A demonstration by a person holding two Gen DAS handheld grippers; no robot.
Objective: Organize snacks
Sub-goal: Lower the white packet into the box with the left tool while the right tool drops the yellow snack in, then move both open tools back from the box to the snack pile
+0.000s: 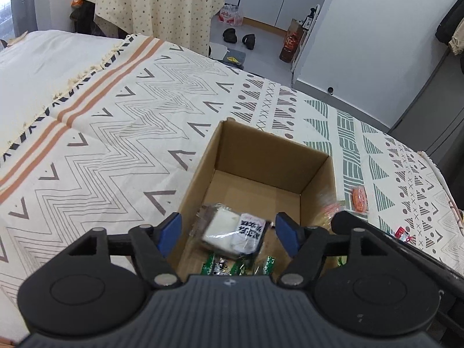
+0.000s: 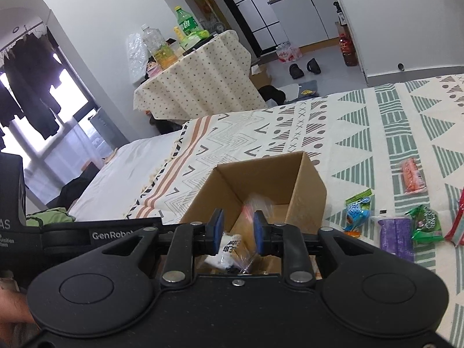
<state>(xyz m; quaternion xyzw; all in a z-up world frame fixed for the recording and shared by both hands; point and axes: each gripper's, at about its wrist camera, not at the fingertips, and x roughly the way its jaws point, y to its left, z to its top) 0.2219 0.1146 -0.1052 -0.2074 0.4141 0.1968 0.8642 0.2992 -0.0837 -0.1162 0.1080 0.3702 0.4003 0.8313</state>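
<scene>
An open cardboard box (image 1: pixel 261 156) stands on the patterned cloth. Inside lie a white and black packet (image 1: pixel 240 232) and green packets (image 1: pixel 223 266). My left gripper (image 1: pixel 229 235) hovers open over the box's near end, holding nothing. From the right, my right gripper (image 2: pixel 240 232) reaches over the same box (image 2: pixel 307 185), its blue pads apart. A clear packet with red print (image 2: pixel 255 206) shows blurred just beyond them, above the box floor. On the cloth to the right lie an orange packet (image 2: pixel 413 178), a blue one (image 2: pixel 355 211), a purple one (image 2: pixel 395 233) and a green one (image 2: pixel 426 223).
The cloth (image 1: pixel 116 145) covers a bed, which ends in a drop at its far side. Beyond stand a table with a spotted cover (image 2: pixel 203 87) carrying bottles, and cabinets. A hand (image 2: pixel 11 307) shows at the lower left of the right wrist view.
</scene>
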